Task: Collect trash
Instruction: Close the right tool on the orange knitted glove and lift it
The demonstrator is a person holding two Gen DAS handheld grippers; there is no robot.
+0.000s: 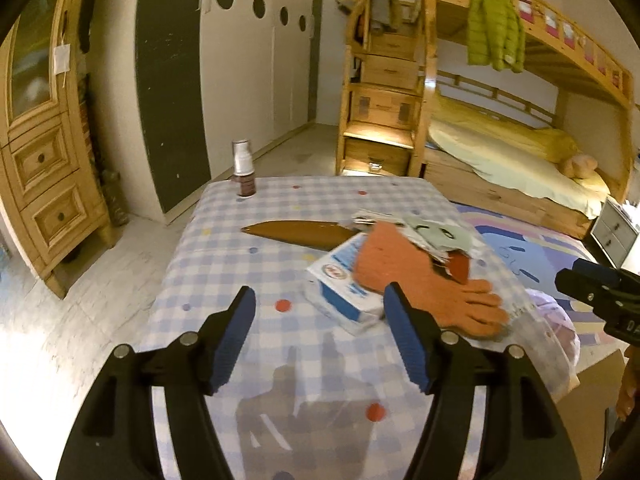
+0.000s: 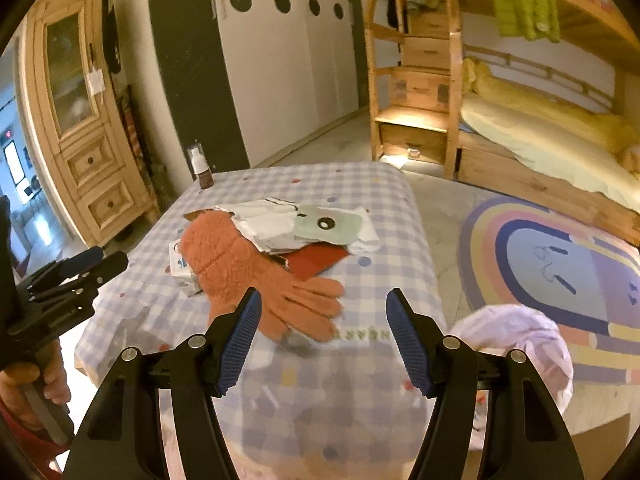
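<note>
Glove atop box, papers

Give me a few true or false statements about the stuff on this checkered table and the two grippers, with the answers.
1. The orange glove lies partly over the white and blue box. True.
2. The left gripper is shut on the glove. False: its fingers are spread apart and hold nothing.
3. The small spray bottle stands upright near the far corner of the table. True.
4. The right gripper holds the green and white paper. False: it is open, and the paper lies on the table beyond the glove.
5. The green jacket lies on the lower bed. False: it hangs from the upper bunk rail.
</note>
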